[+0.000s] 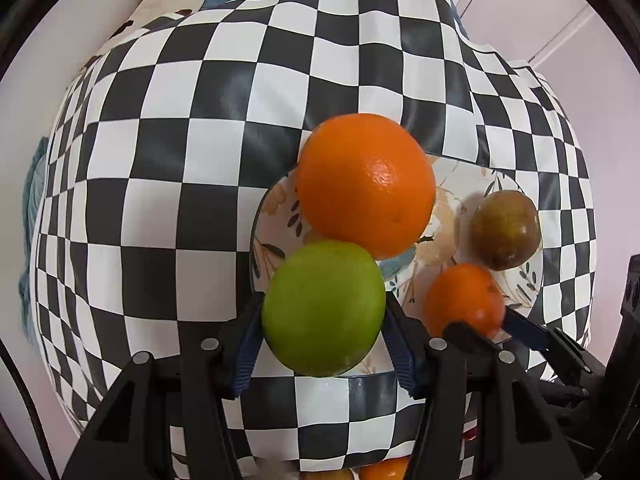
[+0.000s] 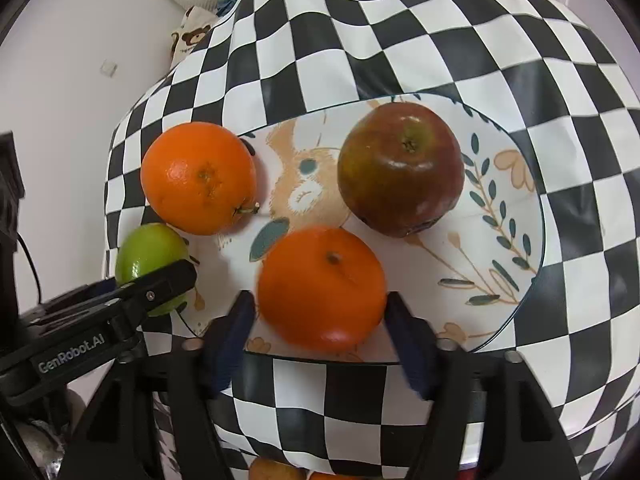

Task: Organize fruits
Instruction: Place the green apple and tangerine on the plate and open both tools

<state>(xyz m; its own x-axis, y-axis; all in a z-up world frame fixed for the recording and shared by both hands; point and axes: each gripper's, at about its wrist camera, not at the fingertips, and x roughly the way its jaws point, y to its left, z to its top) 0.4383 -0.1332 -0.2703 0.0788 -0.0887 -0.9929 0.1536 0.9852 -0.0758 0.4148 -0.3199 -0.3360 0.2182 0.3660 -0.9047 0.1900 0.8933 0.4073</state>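
Left gripper (image 1: 324, 312) clamping green apple (image 1: 323, 307) over plate (image 2: 500, 288), right gripper (image 2: 320, 300) clamping orange (image 2: 322, 288)

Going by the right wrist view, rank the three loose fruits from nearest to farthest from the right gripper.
1. Small orange, between the right gripper's fingers, over the plate's near edge.
2. Red apple, farther back, right.
3. Green apple, far left, in the left gripper.

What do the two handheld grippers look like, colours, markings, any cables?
Both the left gripper and the right gripper have matte black angular frames with silver screw heads and dark blue pads on the fingers. The left one's side carries white "GenRobot.AI" lettering, seen from the right wrist. A thin black cable runs behind it.
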